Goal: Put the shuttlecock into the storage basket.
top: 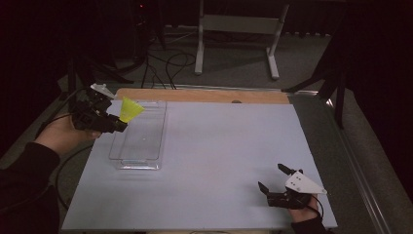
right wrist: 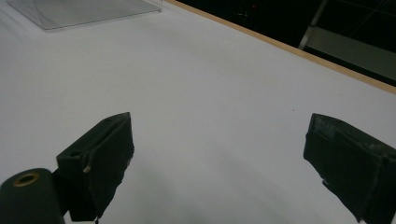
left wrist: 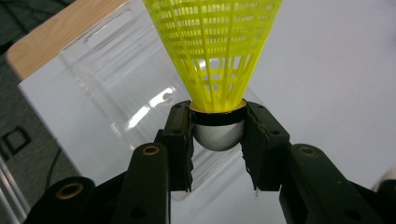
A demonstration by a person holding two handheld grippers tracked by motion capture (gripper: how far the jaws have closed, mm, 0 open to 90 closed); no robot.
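Pinching a yellow mesh shuttlecock over the clear tray, left tongs; right tongs spread.

Right gripper: jaws spread wide, nothing between them, both black pads (edges frayed) over the white tabletop. A brass-ringed hole sits at the base of the jaw on the view's left. Beyond the jaws, toward the view's upper left, a corner of a clear plastic tray rests on the tabletop. The tabletop's wooden edge runs diagonally behind, dark floor past it.
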